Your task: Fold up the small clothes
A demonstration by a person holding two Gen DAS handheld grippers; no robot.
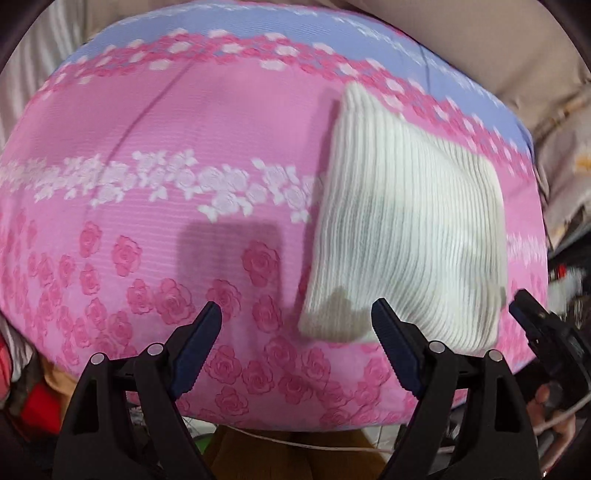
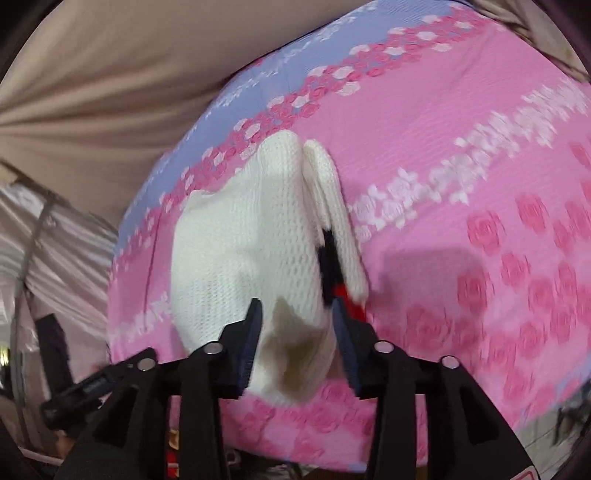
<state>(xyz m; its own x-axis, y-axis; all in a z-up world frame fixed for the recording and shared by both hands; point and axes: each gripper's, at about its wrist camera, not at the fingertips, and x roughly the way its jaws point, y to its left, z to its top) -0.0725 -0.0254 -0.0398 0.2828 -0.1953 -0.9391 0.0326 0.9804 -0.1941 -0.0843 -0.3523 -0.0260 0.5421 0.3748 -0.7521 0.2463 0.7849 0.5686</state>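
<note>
A white ribbed knit garment [image 1: 406,229] lies folded on the right part of a pink rose-print cover [image 1: 184,122]. My left gripper [image 1: 297,306] hangs open above the cover, with only the garment's near left corner showing between its fingertips. In the right wrist view the same garment [image 2: 240,251] shows a black and red patch [image 2: 330,266] inside its right fold. My right gripper [image 2: 295,306] stands open over the garment's near end; the knit shows between the jaws, with no pinch visible. One of its fingers [image 1: 532,317] appears just off the garment's right corner.
The cover's near edge [image 1: 295,424] drops off just past the fingers. Beige fabric [image 2: 110,74] rises behind the far side, and a lilac band [image 1: 221,26] runs along the back. A hand [image 1: 546,398] and clutter sit at the right edge.
</note>
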